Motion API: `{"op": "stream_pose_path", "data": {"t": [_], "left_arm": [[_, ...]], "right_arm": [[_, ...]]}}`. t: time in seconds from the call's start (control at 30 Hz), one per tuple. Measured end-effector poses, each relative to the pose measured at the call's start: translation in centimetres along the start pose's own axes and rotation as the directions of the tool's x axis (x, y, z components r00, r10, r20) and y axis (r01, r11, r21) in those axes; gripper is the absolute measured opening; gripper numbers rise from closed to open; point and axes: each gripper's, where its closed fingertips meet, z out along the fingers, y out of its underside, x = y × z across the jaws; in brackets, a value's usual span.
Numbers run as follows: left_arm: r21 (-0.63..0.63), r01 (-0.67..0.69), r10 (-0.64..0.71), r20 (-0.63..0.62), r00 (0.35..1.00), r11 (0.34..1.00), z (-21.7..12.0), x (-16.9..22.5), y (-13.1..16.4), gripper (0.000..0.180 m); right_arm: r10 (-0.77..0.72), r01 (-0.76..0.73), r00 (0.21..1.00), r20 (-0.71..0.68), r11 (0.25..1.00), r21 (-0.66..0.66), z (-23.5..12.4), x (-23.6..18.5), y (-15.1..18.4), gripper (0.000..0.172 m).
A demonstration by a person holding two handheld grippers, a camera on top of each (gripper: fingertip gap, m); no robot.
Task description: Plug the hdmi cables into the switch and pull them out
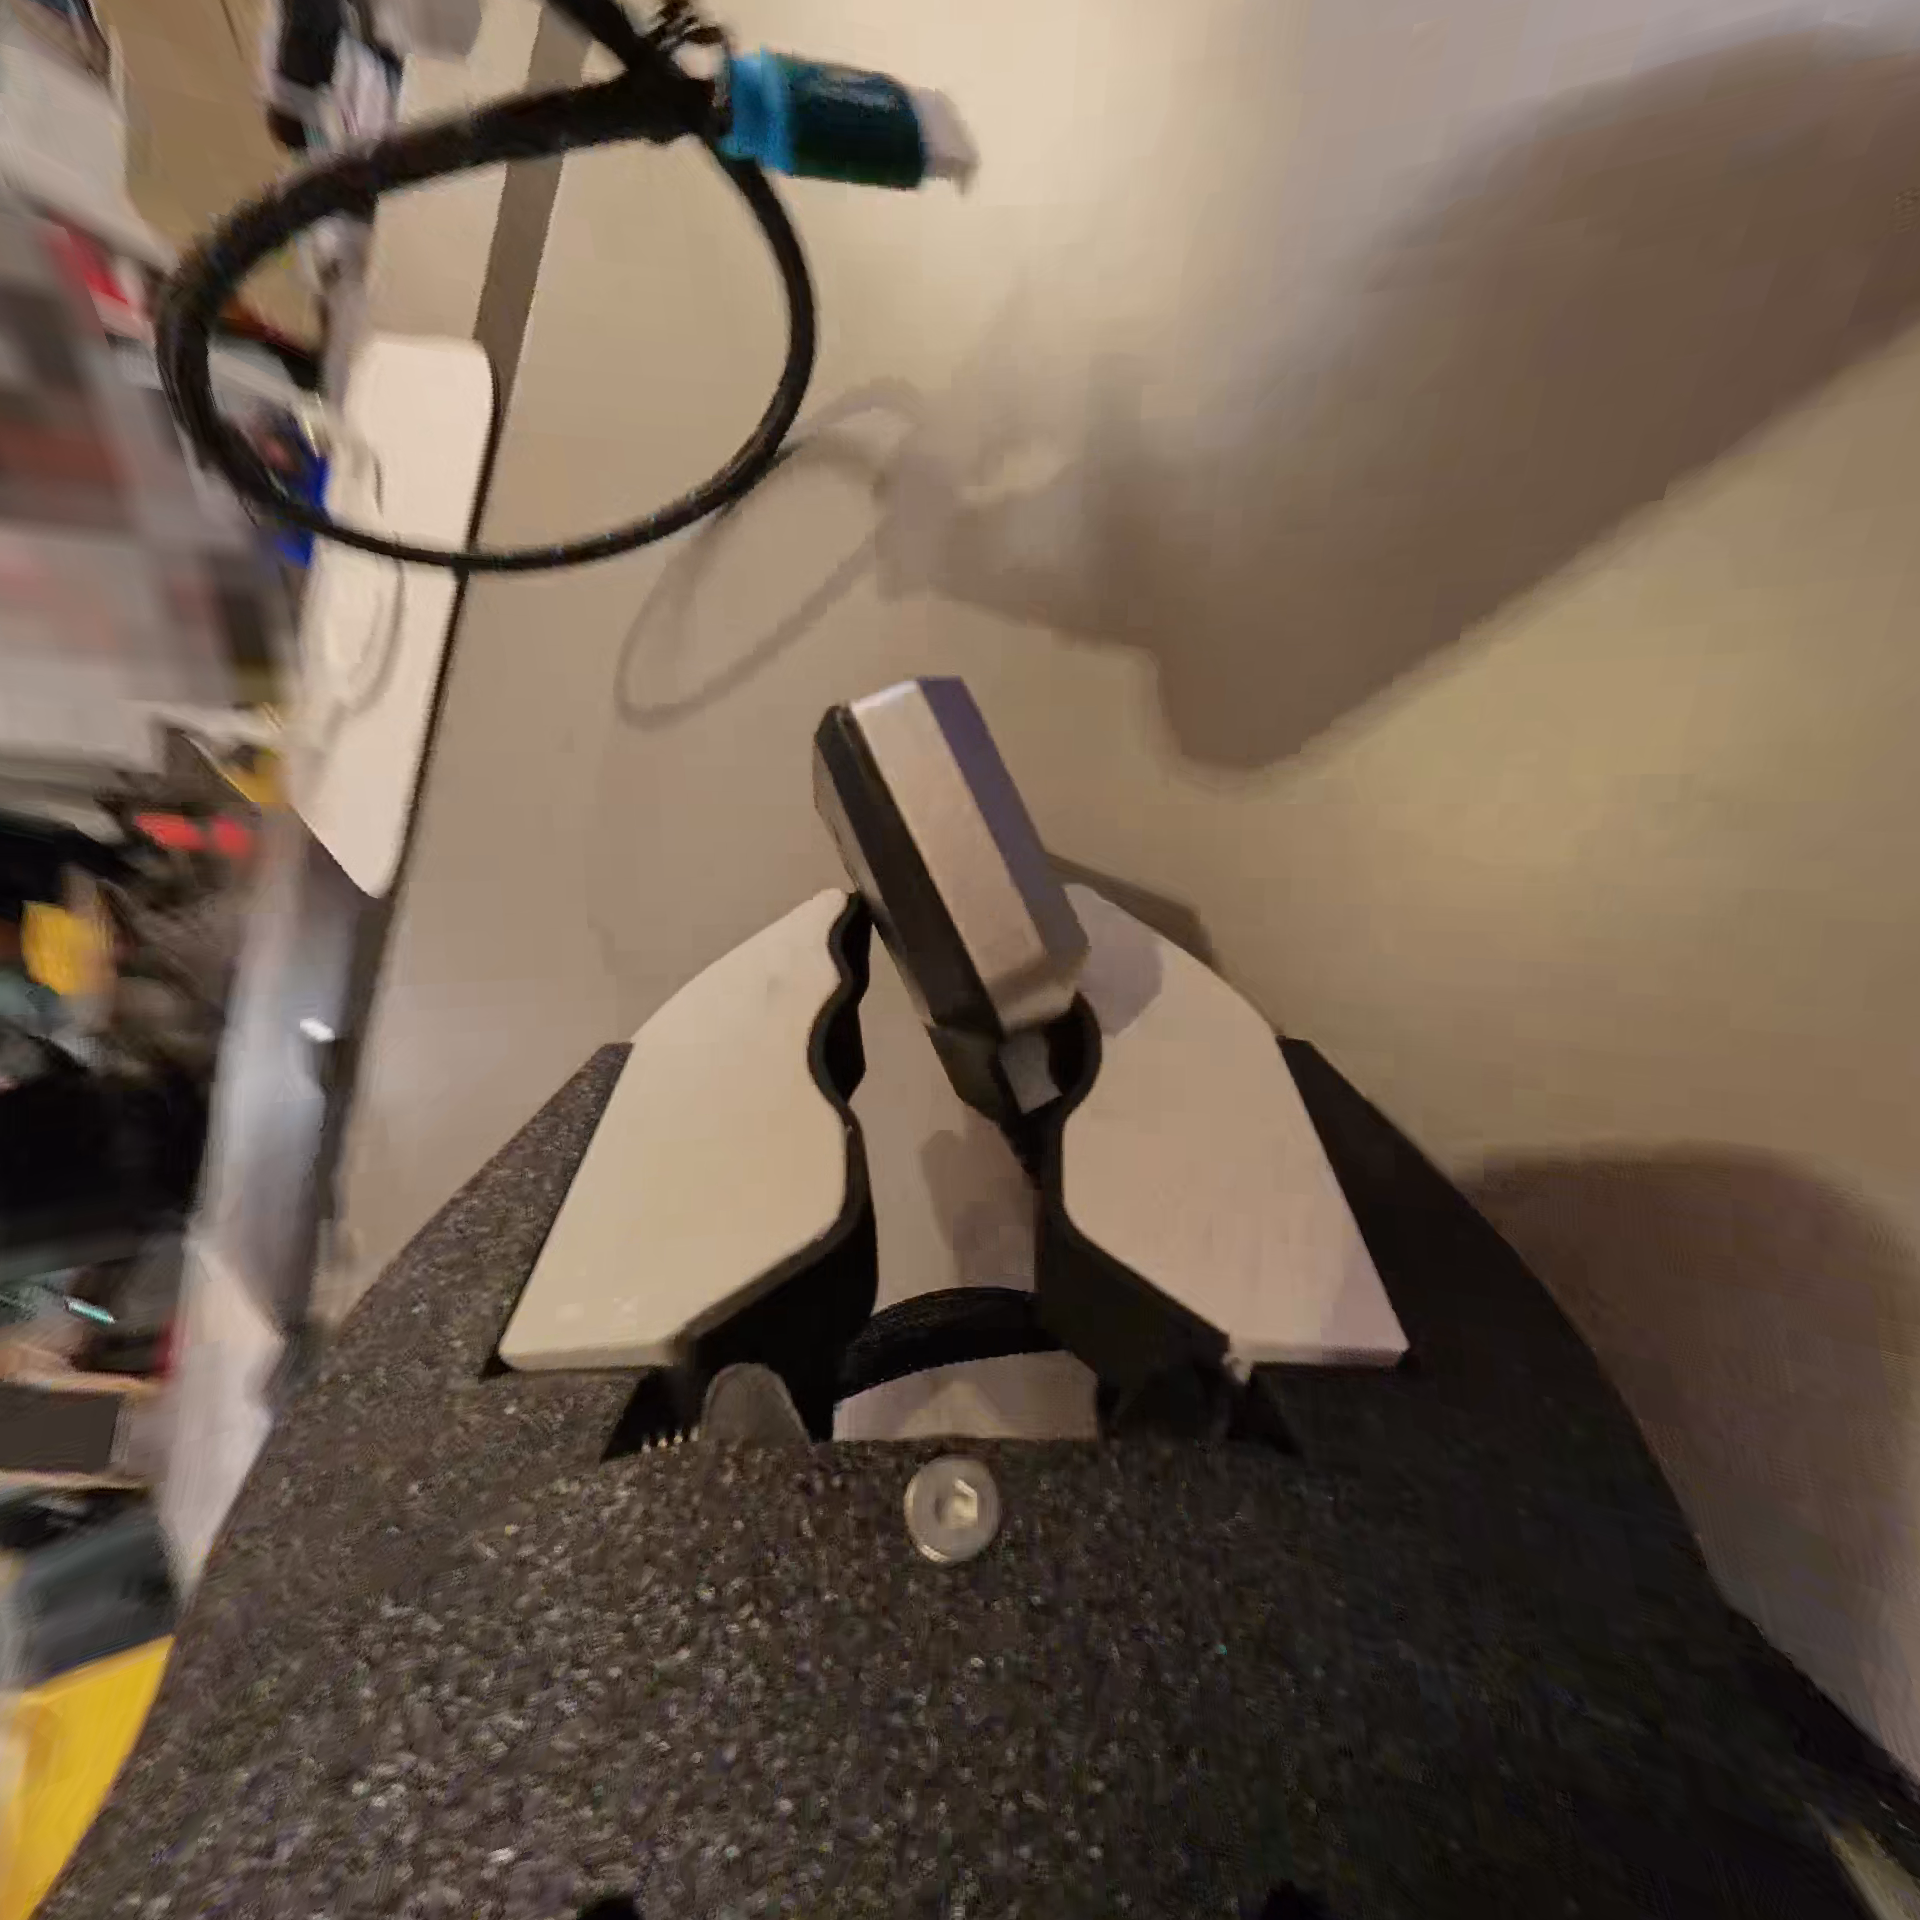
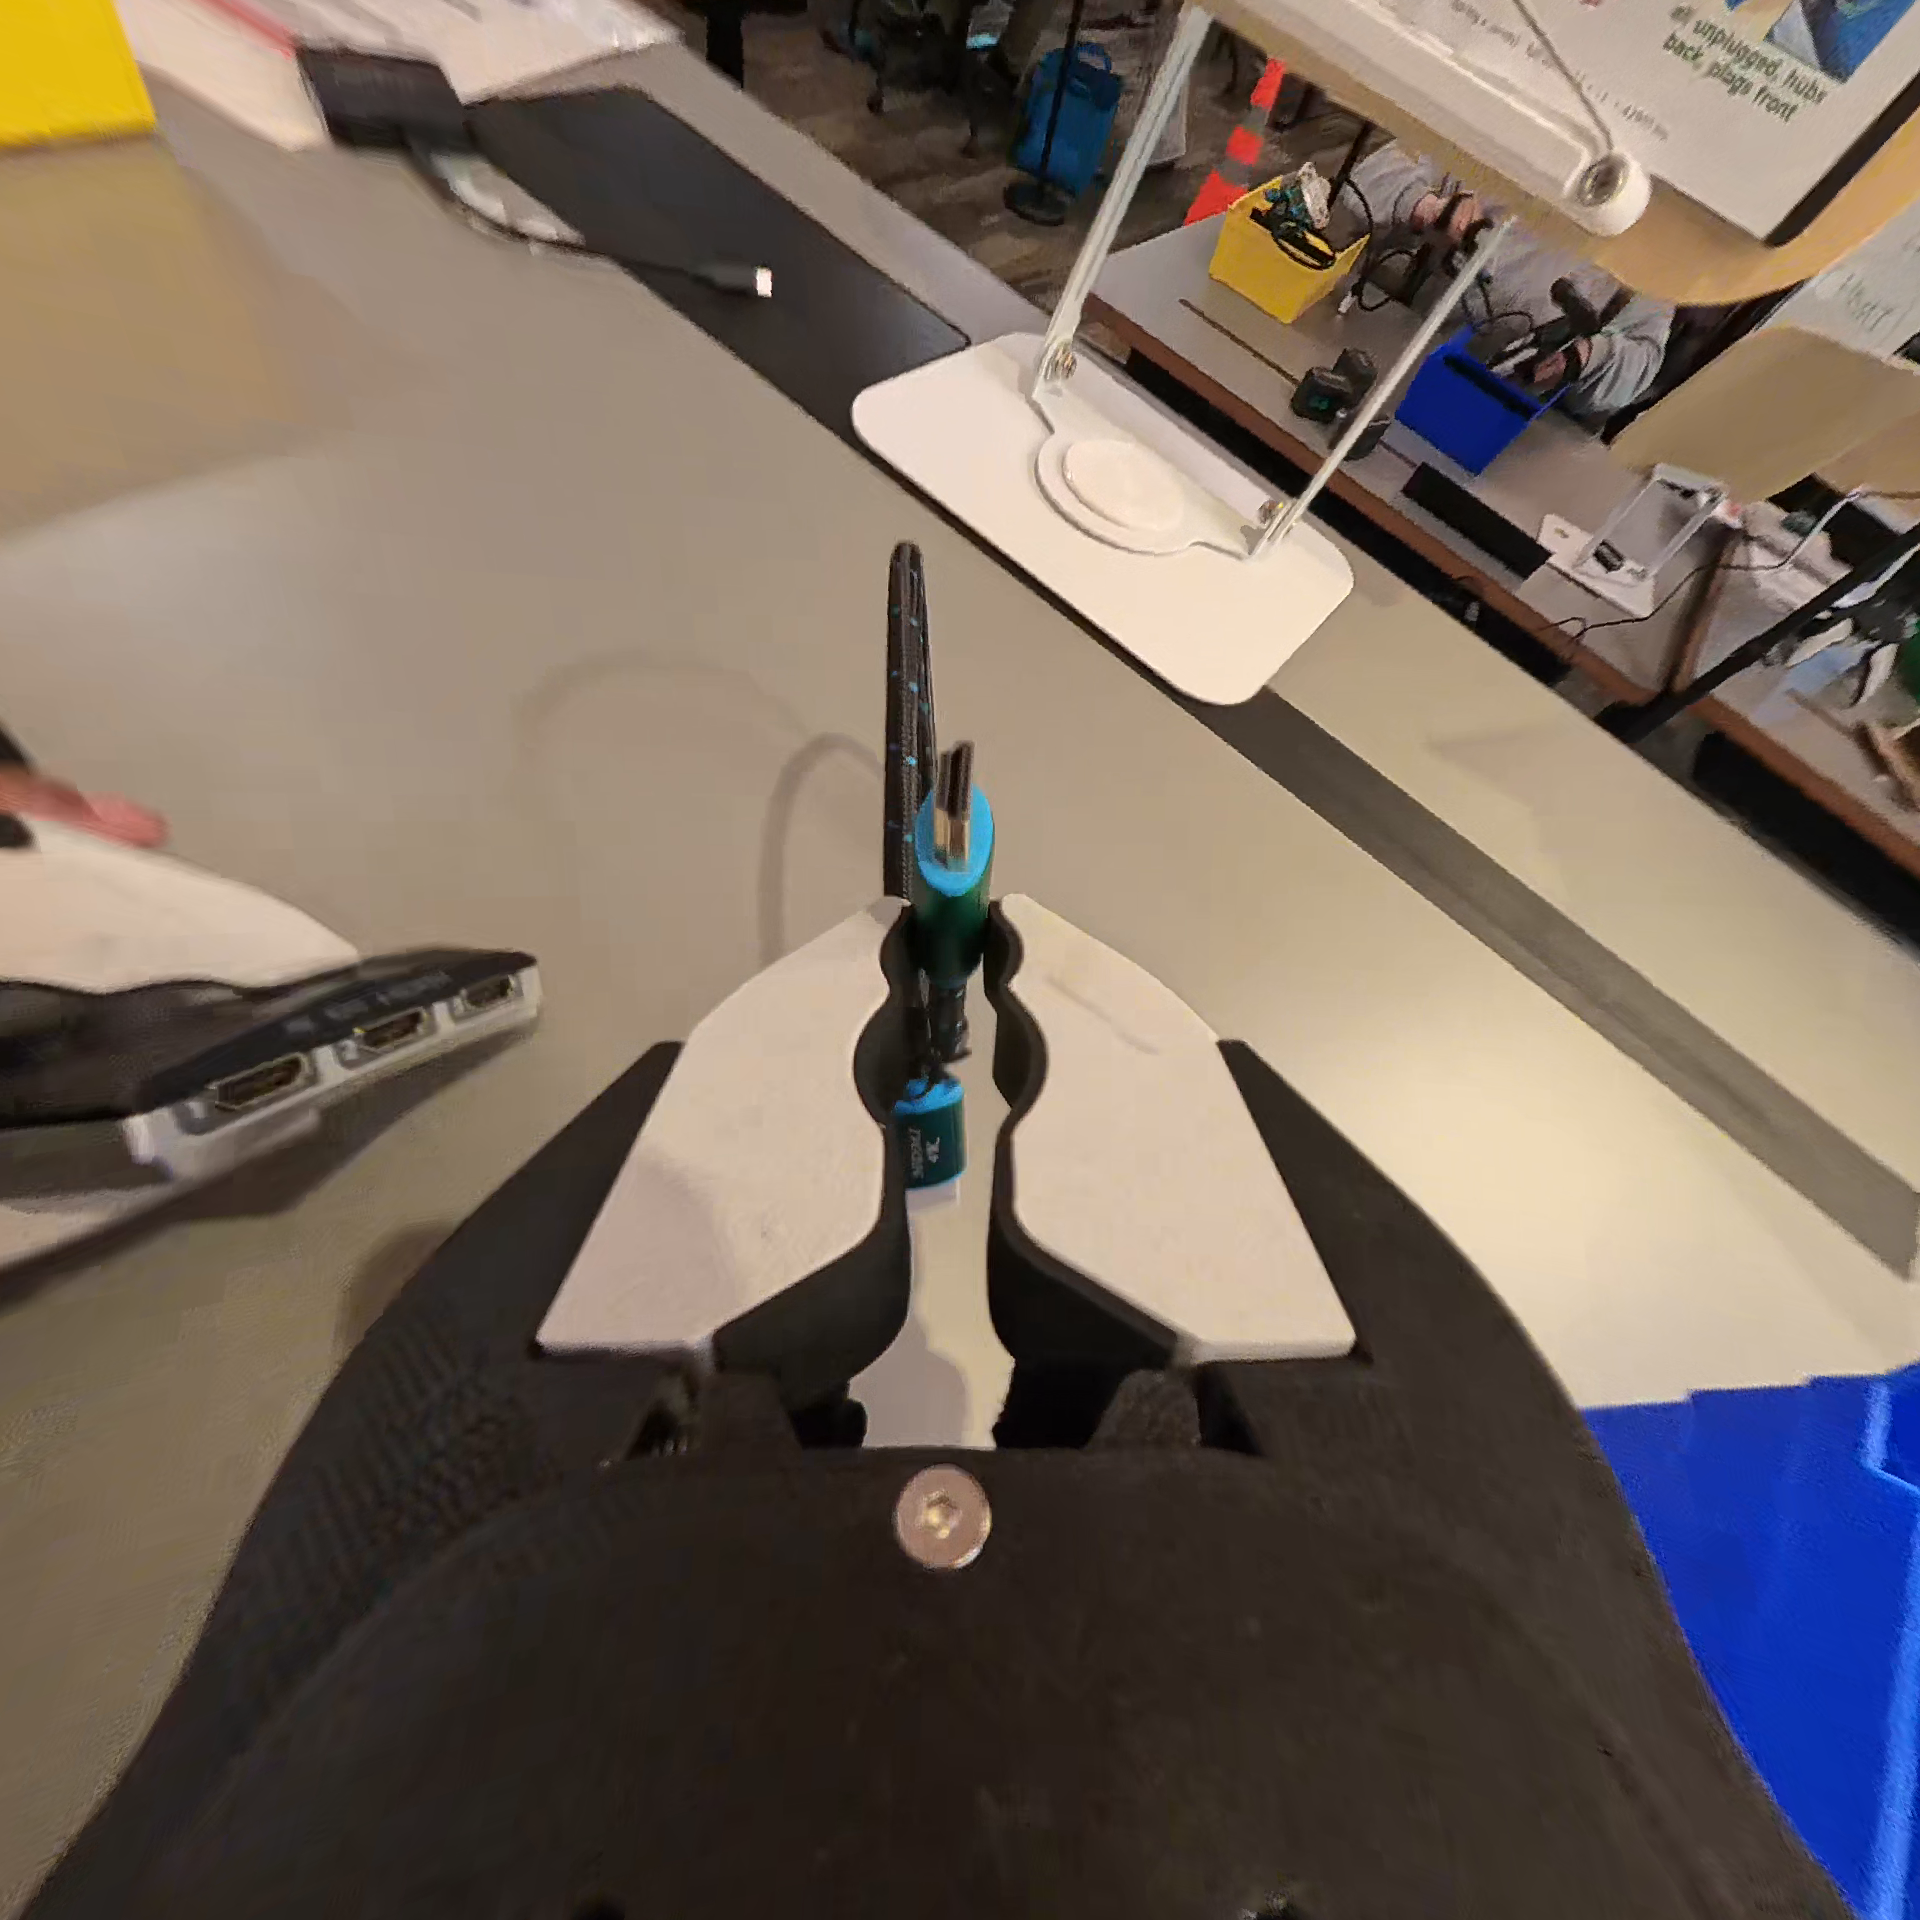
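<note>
A small silver and black box with ports [image 1: 940, 883] is pinched by the left gripper [image 1: 961, 935], and it is tilted up above the grey table [image 1: 1351, 935]. A green and blue plug [image 2: 948, 883] is squeezed between the fingers of the right gripper [image 2: 948, 925], with its metal tip pointing away. A black cord [image 2: 906, 717] is looped beside the plug. A white lamp base [image 2: 1101, 520] is seen farther back on the table.
</note>
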Motion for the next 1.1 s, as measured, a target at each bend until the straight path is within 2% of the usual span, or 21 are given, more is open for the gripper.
{"op": "stream_pose_path", "data": {"t": [0.07,0.17,0.3,0.4,0.47,0.6,0.73,0.83,0.97,1.03,1.1], "left_arm": [[0.031,-0.242,0.241,0.047,0.969,0.97,-0.1,0.1,0.5,0.032],[0.099,-0.419,0.408,0.113,0.906,0.903,-0.3,0.2,1.0,0.03],[0.113,-0.476,0.448,0.207,0.87,0.872,-0.6,-0.7,2.2,0.028],[0.121,-0.471,0.431,0.253,0.866,0.874,-1.2,-0.9,3.1,0.025],[0.126,-0.461,0.419,0.262,0.869,0.878,-1.7,-0.9,3.8,0.024],[0.118,-0.409,0.372,0.245,0.895,0.905,-2.3,-0.8,4.8,0.023],[0.119,-0.358,0.312,0.294,0.903,0.926,-2.8,-1.2,5.0,0.023],[0.13,-0.328,0.269,0.339,0.901,0.936,-3.0,-1.6,4.9,0.023],[0.153,-0.327,0.246,0.395,0.885,0.932,-3.3,-2.1,4.5,0.023],[0.178,-0.332,0.239,0.405,0.882,0.926,-3.5,-2.1,4.1,0.023],[0.208,-0.342,0.236,0.409,0.882,0.917,-3.9,-2.0,3.5,0.023]], "right_arm": [[-0.111,0.11,0.994,-0.016,0.993,-0.049,-0.4,-0.3,1.2,0.011],[-0.348,0.342,0.938,-0.013,0.927,-0.154,-0.7,-1.7,3.8,0.011],[-0.681,0.657,0.732,0.011,0.702,-0.275,-0.6,-3.7,7.1,0.012],[-0.802,0.764,0.597,0.023,0.56,-0.321,-0.2,-5.0,8.3,0.016],[-0.835,0.8,0.548,0.047,0.506,-0.323,0.0,-6.1,8.7,0.019],[-0.834,0.814,0.549,0.059,0.517,-0.265,0.1,-8.1,8.2,0.02],[-0.736,0.75,0.659,0.156,0.626,-0.215,-0.5,-9.8,7.9,0.028],[-0.649,0.684,0.73,0.216,0.696,-0.218,-1.3,-10.5,7.7,0.048],[-0.64,0.684,0.727,0.248,0.705,-0.189,-2.5,-11.2,7.4,0.066],[-0.676,0.7,0.709,0.199,0.708,-0.089,-3.0,-11.8,6.2,0.064],[-0.752,0.755,0.652,0.101,0.656,0.01,-3.5,-12.2,4.6,0.06]]}}
